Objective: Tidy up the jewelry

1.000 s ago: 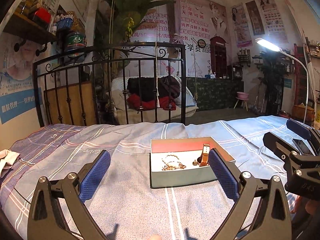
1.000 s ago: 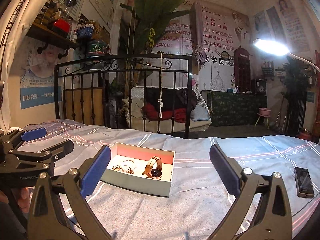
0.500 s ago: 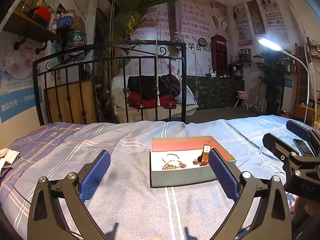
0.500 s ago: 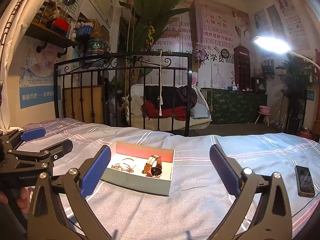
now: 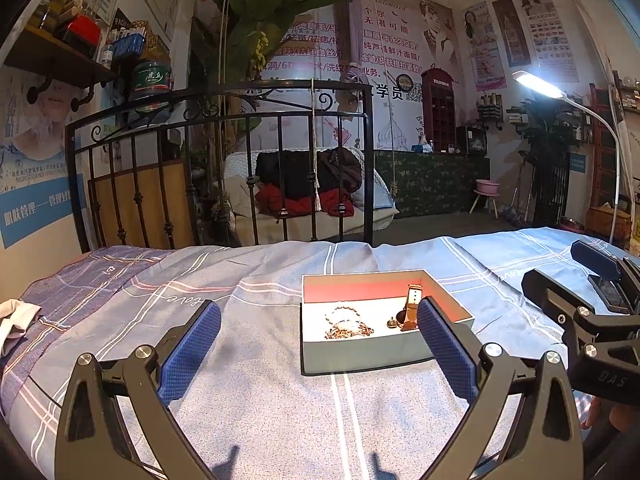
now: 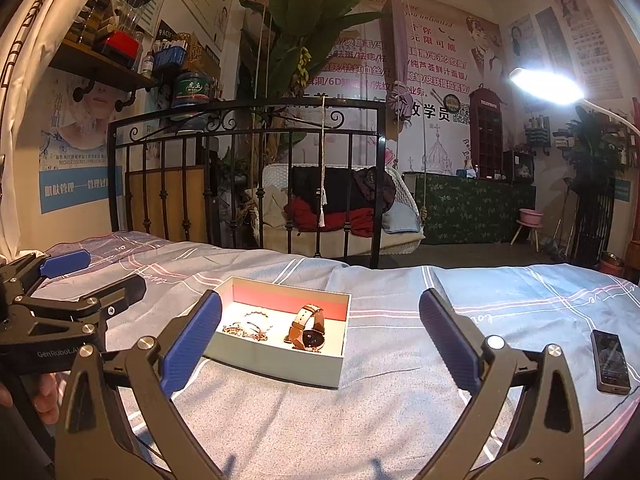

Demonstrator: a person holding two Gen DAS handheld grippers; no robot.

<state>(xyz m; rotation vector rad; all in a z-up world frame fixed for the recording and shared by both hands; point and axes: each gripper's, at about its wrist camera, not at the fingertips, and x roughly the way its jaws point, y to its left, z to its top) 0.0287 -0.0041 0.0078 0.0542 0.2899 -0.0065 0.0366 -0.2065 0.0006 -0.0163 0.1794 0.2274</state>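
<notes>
Both grippers — left gripper (image 5: 319,347), right gripper (image 6: 320,339) — gape short of the jewelry box (image 5: 372,354).

I count one open box (image 6: 280,354) on the bed (image 6: 400,400), and everything else I place from it. Inside the box I see one watch (image 6: 306,328) with a brown strap and one tangled cluster of chain jewelry (image 6: 248,326); I cannot separate the pieces in it. Well to the right of the box lies one phone (image 6: 610,362). Two grippers flank the box, the left gripper (image 5: 320,346) and the right gripper (image 6: 320,344), each with two blue-padded fingers spread wide.
</notes>
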